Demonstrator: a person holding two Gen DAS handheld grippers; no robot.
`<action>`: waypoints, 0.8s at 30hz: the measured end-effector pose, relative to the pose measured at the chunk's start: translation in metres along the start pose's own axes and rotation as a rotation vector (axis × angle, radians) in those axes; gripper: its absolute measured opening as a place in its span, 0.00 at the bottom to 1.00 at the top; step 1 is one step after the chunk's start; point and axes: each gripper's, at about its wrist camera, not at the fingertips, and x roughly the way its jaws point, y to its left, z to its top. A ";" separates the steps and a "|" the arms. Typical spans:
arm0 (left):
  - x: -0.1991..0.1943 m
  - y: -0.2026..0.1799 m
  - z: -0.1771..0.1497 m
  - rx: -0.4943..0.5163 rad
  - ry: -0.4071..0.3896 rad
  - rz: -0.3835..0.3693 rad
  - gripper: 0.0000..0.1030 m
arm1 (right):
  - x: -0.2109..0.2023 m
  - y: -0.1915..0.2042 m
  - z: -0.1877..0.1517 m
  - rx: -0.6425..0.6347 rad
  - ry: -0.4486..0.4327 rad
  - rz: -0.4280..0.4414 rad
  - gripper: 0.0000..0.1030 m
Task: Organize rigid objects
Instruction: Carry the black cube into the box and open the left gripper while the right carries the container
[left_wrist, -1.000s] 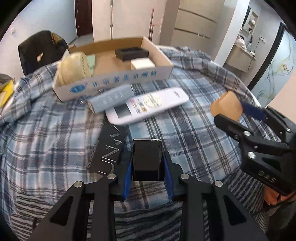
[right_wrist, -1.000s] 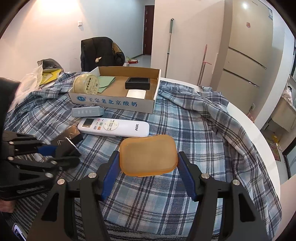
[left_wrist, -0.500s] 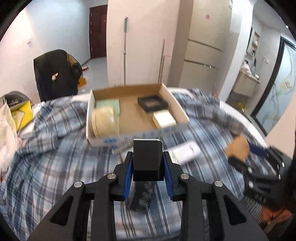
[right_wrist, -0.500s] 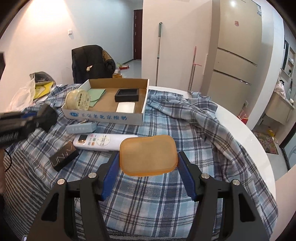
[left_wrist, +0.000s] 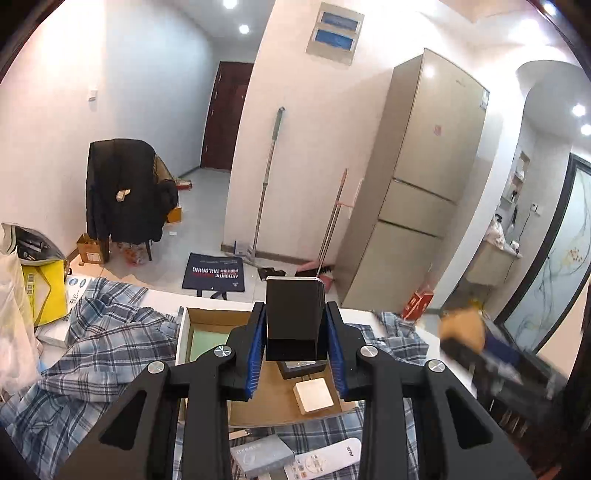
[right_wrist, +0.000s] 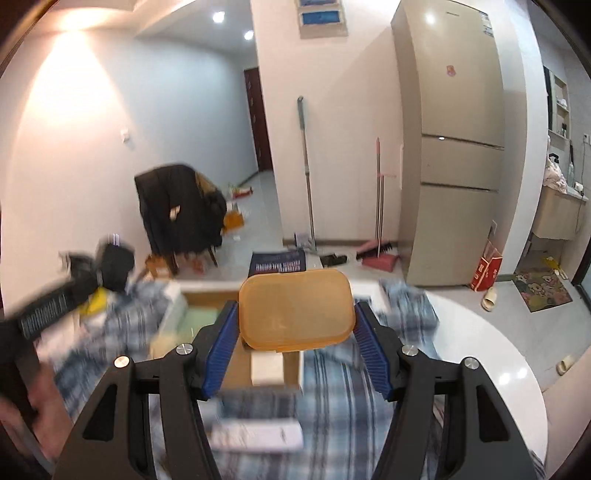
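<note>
Left gripper (left_wrist: 295, 334), lower centre of frame, clamped on a black box (left_wrist: 294, 314) held upright. Right gripper (right_wrist: 293, 326) clamped across the width of an orange lid (right_wrist: 295, 308), long axis side to side. Cardboard box (left_wrist: 258, 398) directly below and ahead of both, apparently nearer the left. Remote (left_wrist: 325, 459) at bottom edge, marked "AUX". Floor mat (left_wrist: 214, 275) reading "AUTHENTIC … TAILORING".

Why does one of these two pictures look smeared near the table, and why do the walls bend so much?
Right wrist view: motion blur smears the blue plaid cloth and open cardboard box, while the orange plastic lid in the hand-held gripper stays sharp. Left wrist view: mostly crisp, though its right edge blurs. Both views: the fisheye lens bows the tall beige fridge and darkens the corners.
</note>
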 end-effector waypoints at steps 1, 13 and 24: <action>0.007 0.002 -0.001 0.002 0.020 -0.005 0.32 | 0.004 0.001 0.004 0.015 -0.008 0.002 0.59; 0.128 -0.001 -0.080 0.078 0.374 0.016 0.32 | 0.091 -0.018 -0.027 0.115 0.134 -0.068 0.59; 0.161 -0.001 -0.110 0.096 0.463 0.006 0.32 | 0.117 -0.050 -0.037 0.181 0.216 -0.107 0.59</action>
